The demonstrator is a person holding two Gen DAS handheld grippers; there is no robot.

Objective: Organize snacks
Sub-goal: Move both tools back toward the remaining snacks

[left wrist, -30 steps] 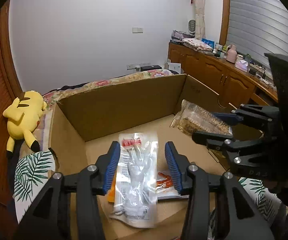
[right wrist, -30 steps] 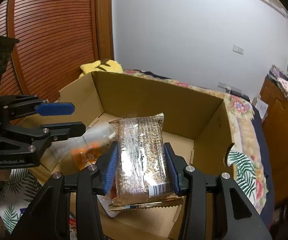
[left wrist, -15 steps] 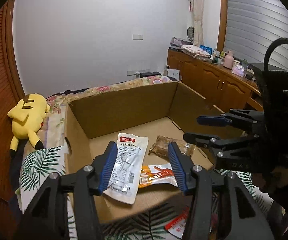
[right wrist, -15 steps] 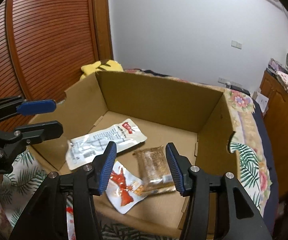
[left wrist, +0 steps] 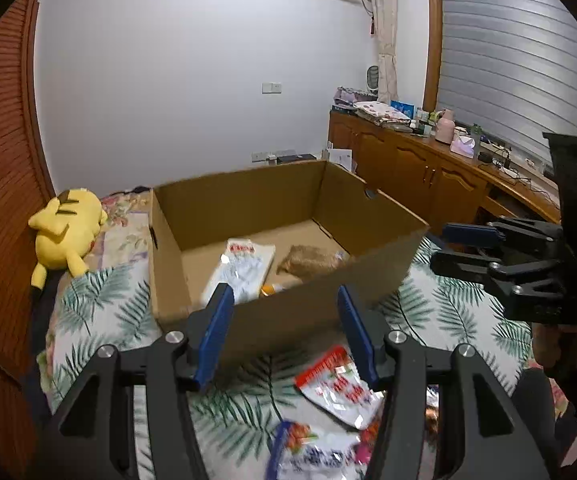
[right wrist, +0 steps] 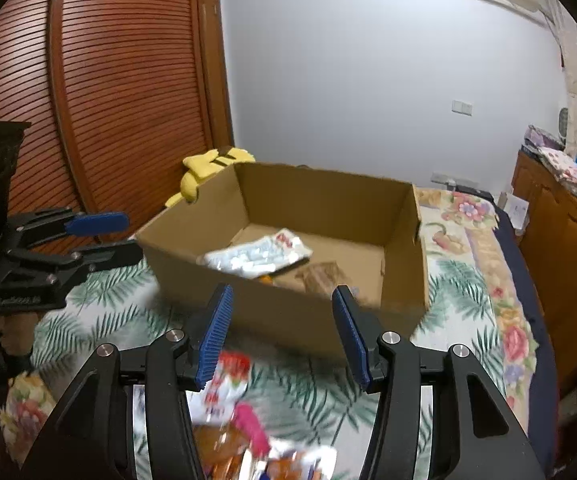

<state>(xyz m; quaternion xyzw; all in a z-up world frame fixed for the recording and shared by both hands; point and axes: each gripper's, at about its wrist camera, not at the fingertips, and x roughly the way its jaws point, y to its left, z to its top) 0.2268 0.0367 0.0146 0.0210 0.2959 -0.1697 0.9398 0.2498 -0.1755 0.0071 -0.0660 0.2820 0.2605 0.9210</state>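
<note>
Two tools: left tool [left wrist: 284,330] and right tool [right wrist: 280,330] both hang with jaws spread wide and nothing between them, above the bed [left wrist: 100,316] in front of the cardboard box [left wrist: 288,312].
Box contents: a white snack pouch [left wrist: 244,268], a brown grain bar pack [left wrist: 308,258] beside it, and an orange packet [left wrist: 268,289] mostly hidden by the box's near wall.
Loose snacks: a red-and-white packet [left wrist: 336,384] and a blue-edged packet [left wrist: 308,452] lie on the leaf-print bedspread [left wrist: 448,312] outside the box, blurred; print unreadable.
Surroundings: a yellow plush toy [left wrist: 66,230] lies left of the box; wooden cabinets [left wrist: 420,172] along the right wall carry clutter too small to tell.
Cut off: pink and orange wrappers [right wrist: 244,436] at the right view's bottom edge, smeared.
</note>
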